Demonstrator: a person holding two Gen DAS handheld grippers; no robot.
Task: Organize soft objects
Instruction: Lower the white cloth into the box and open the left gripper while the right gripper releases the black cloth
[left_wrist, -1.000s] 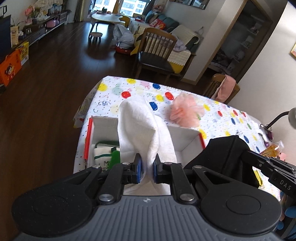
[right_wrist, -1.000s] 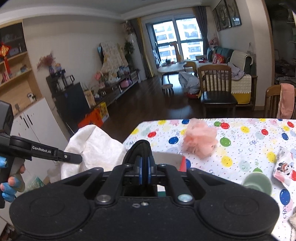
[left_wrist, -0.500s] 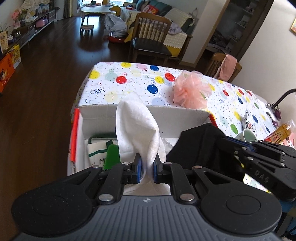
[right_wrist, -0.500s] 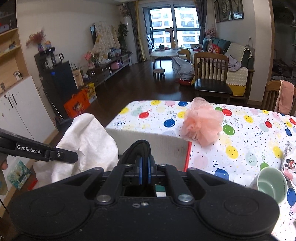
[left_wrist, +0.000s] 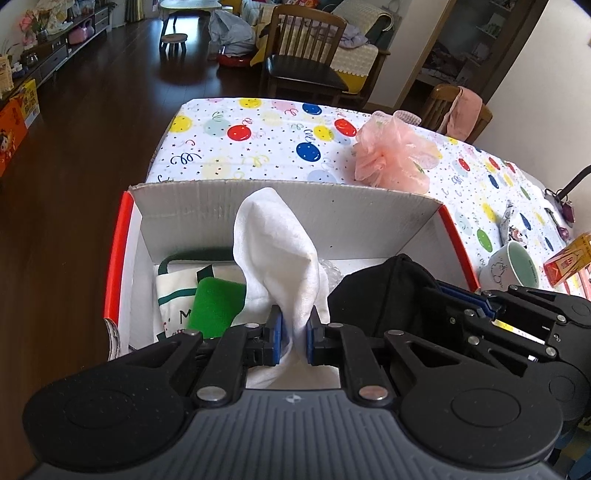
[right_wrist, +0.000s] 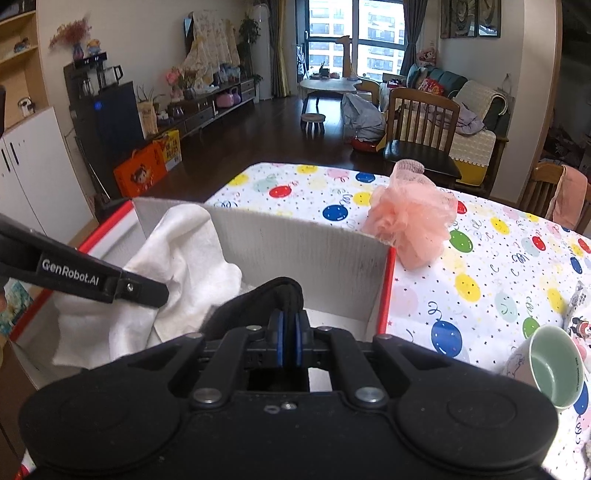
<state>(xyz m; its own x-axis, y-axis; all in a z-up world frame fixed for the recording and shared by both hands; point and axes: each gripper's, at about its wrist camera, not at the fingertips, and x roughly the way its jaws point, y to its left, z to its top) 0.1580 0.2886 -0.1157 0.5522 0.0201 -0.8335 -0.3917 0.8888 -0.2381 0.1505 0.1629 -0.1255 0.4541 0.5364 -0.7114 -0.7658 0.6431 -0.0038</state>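
Side by side above the open box (left_wrist: 332, 221), left tongs (left_wrist: 293, 330) clench a white cloth (left_wrist: 277, 254) upright, right tongs (right_wrist: 289, 332) grip a black cloth (right_wrist: 258, 302), box directly beneath both

The white cloth (left_wrist: 275, 254) drops behind the left gripper's (left_wrist: 293, 330) body, lower end hidden. Lettering on the cream bag (left_wrist: 175, 295) is half covered (green sponge (left_wrist: 216, 304) in front), and the mug (right_wrist: 550, 365) is clipped by the right gripper (right_wrist: 289, 341).

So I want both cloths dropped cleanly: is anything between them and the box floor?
Partly. The white cloth hangs over a green item and a printed bag already in the box. Below the black cloth the floor is hidden.
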